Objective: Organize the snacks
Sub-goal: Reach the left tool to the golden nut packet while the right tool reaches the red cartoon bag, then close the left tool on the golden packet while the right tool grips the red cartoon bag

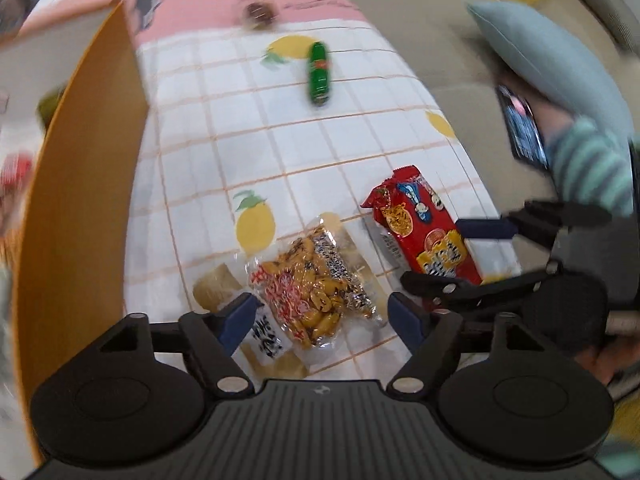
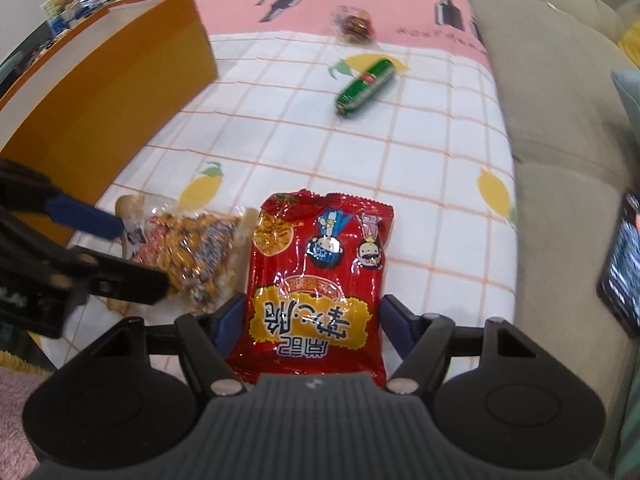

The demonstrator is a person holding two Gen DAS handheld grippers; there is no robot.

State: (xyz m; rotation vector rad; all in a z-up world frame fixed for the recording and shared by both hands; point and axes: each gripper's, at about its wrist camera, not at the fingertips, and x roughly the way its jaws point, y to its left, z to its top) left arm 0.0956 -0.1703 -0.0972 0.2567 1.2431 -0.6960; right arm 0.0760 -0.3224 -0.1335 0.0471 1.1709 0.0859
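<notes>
A clear packet of yellow-brown snacks (image 1: 316, 284) (image 2: 192, 252) lies flat on the checked lemon tablecloth (image 1: 240, 128). My left gripper (image 1: 322, 314) stands open around it, its pads clear of the wrapper. Just right of it is a red snack packet (image 2: 316, 276) (image 1: 424, 232) with cartoon figures. My right gripper (image 2: 312, 318) is shut on that packet's two long edges. Farther back lie a green stick-shaped snack (image 1: 319, 74) (image 2: 366, 86) and a small brown snack in a clear wrapper (image 1: 260, 14) (image 2: 354, 26).
An orange box (image 1: 80, 200) (image 2: 108, 92) with a white inside stands along the left side of the cloth. A beige sofa (image 2: 560, 100) borders the right edge, with a phone (image 2: 622, 268) and a pale blue cushion (image 1: 552, 64) on it. A striped sleeve (image 1: 592, 164) shows at right.
</notes>
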